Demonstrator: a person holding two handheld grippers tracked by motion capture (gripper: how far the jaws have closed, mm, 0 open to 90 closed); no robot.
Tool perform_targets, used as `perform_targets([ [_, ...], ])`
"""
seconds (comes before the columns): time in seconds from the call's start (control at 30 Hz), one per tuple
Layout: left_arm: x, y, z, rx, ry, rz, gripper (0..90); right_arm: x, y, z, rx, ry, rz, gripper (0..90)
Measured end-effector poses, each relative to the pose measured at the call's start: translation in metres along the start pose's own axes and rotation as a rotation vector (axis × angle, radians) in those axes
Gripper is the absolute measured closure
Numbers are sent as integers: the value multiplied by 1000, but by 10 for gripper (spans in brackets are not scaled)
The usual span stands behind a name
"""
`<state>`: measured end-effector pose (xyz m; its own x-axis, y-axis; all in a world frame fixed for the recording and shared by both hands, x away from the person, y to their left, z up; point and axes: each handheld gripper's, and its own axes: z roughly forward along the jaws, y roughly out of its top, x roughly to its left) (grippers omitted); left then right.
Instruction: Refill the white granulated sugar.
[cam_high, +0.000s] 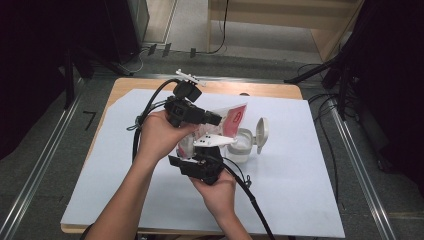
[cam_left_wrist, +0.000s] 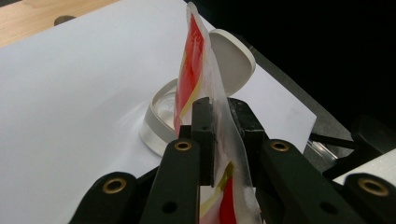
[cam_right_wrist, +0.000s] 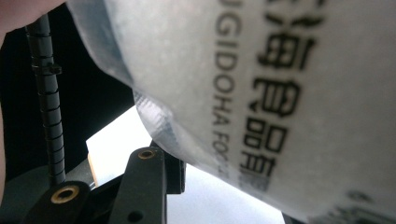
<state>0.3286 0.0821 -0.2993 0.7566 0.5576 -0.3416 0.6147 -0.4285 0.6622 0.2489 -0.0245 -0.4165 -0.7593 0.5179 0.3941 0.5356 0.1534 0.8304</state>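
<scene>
From the high view, I have both hands brought together over the middle of the white sheet (cam_high: 125, 165) that covers the table. My left hand (cam_high: 157, 135) comes in from below and bends right at the wrist, so my left gripper (cam_high: 212, 119) points level toward the right. My right hand (cam_high: 217, 192) sits just beneath it, palm up, with my right gripper (cam_high: 200, 150) aimed away from me. Between them I hold a red and clear pouch (cam_high: 231, 119), its long axis slanting up and to the right, with its far end above a round clear container (cam_high: 242, 145) whose hinged lid (cam_high: 261, 134) stands open on the right.

The left gripper view gives what the high view cannot: my two black jaws are clamped on the pouch (cam_left_wrist: 219, 140), pinching its thin edge flat between the pads. Here the pouch stands on edge and runs straight away from the camera, its far tip over the container (cam_left_wrist: 161, 119), with the open lid (cam_left_wrist: 236, 60) behind it.

In the right gripper view the pouch (cam_right_wrist: 280, 93) lies right against the lens, its frosted side with dark printed lettering running top to bottom. One of my right jaws rises beneath its lower edge; I cannot tell whether this gripper is pressed on the pouch.
</scene>
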Motion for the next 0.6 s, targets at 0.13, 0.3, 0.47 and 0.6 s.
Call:
perform_targets([
  [0.13,1,0,0,0,-4,-9,823,-1,0,1,1,-1,-2,631],
  [0.3,3,0,0,-6,-3,-15,823,-2,1,2,2,-1,0,631],
  [0.47,5,0,0,-9,-5,-17,824,-2,2,4,1,-8,-1,630],
  [0.6,3,0,1,-6,-2,-9,823,-2,1,3,-6,-6,-2,631],
])
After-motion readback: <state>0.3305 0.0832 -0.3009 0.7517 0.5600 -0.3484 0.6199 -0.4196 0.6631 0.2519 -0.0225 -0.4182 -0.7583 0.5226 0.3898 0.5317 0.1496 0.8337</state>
